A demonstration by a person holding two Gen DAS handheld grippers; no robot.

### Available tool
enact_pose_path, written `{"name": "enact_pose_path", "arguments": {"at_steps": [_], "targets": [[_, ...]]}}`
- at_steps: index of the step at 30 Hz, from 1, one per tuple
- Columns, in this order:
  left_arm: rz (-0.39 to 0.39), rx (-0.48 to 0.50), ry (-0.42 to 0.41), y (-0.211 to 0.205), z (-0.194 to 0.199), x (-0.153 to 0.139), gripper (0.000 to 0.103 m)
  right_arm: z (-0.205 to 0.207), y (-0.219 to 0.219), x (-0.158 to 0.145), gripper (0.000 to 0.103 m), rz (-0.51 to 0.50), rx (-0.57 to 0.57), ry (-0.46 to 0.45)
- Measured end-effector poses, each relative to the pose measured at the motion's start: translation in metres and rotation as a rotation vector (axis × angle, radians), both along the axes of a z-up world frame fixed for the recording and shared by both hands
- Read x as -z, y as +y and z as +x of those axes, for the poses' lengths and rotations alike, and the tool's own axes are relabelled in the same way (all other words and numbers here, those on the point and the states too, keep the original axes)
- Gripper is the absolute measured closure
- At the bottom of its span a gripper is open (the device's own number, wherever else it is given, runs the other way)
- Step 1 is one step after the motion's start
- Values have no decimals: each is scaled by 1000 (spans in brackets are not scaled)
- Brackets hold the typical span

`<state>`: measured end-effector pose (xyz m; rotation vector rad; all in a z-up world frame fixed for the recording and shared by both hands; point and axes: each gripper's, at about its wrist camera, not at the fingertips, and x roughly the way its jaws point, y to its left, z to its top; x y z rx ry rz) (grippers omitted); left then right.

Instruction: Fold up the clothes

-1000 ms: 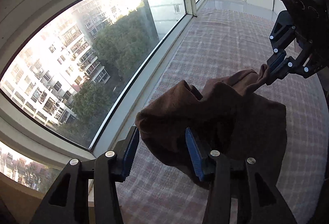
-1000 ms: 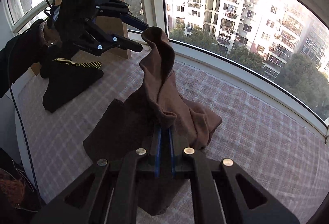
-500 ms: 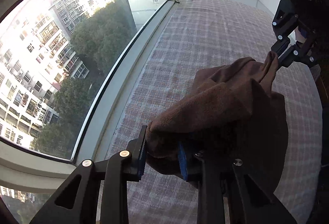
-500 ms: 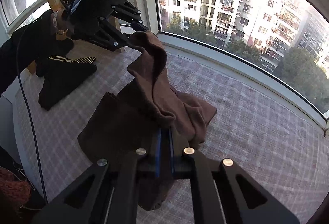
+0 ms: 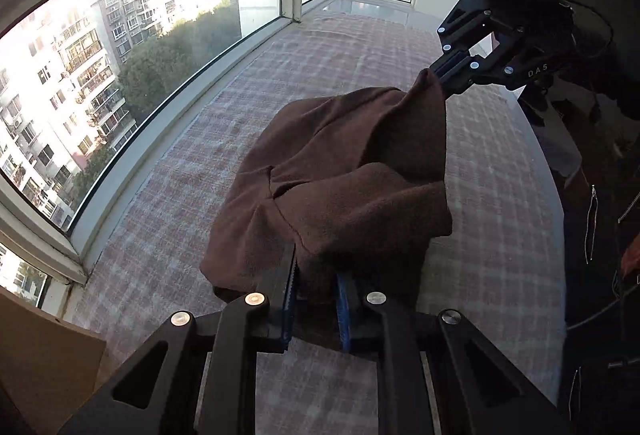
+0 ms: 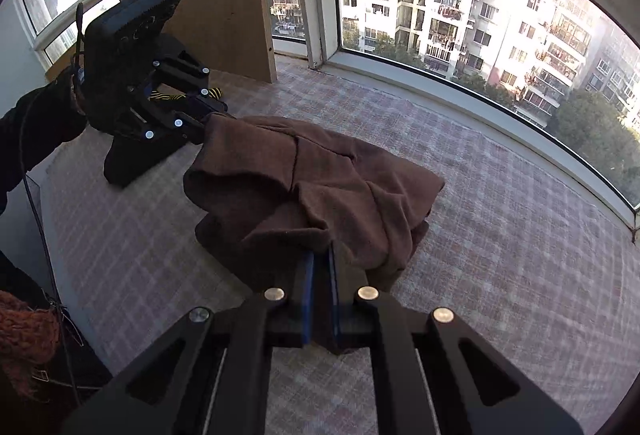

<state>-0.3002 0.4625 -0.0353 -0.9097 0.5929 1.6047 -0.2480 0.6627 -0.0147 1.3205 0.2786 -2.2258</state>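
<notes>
Garment: you have one brown garment (image 5: pixel 344 179) bunched in a loose heap on the checked cloth (image 5: pixel 360 47) that covers the desk; in the right wrist view it fills the middle of the frame, its low end slumped toward 5 o'clock.
Left gripper: your left gripper (image 5: pixel 316 291) has just been closing, and its blue pads now stand narrow with a thick fold of the brown cloth pinched between them, at 6 o'clock of the heap in its own view.
Right gripper: your right gripper (image 6: pixel 319 275) is clamped almost fully on a thin edge of the same garment; from the left wrist view it sits at 1 o'clock of the heap, with the cloth pulled into a peak at its tips.
Step in hand: you hold two ends of the garment at once, so this looks like the pick-up before spreading it, early in the fold.
Next move: you likely need to lift and draw your hands apart until the cloth hangs flat, then lay it down smooth; keep both grips firm, since the thick left pinch could slip.
Other things: a dark folded garment (image 6: pixel 132 159) lies on the desk at 10 o'clock in the right wrist view, behind your left gripper, well apart from the brown one.
</notes>
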Motion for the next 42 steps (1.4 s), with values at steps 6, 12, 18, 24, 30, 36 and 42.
{"name": "enact_pose_path", "arguments": {"at_steps": [6, 12, 18, 24, 30, 36, 42], "targets": [[-44, -42, -102, -6, 13, 64, 87, 20, -8, 62, 96, 81, -17, -86], [-50, -62, -140, -8, 20, 76, 84, 33, -11, 106, 96, 204, -55, -198], [11, -40, -105, -19, 34, 33, 81, 38, 11, 42, 96, 17, -13, -86], [117, -2, -84, 28, 18, 21, 77, -25, -7, 34, 96, -70, 45, 16], [69, 17, -158, 52, 28, 100, 76, -29, 14, 111, 98, -106, 117, -63], [160, -79, -206, 28, 7, 71, 76, -33, 13, 84, 99, -131, 115, -36], [213, -248, -121, 8, -57, 39, 69, -93, 27, 51, 97, -234, 221, 44]]}}
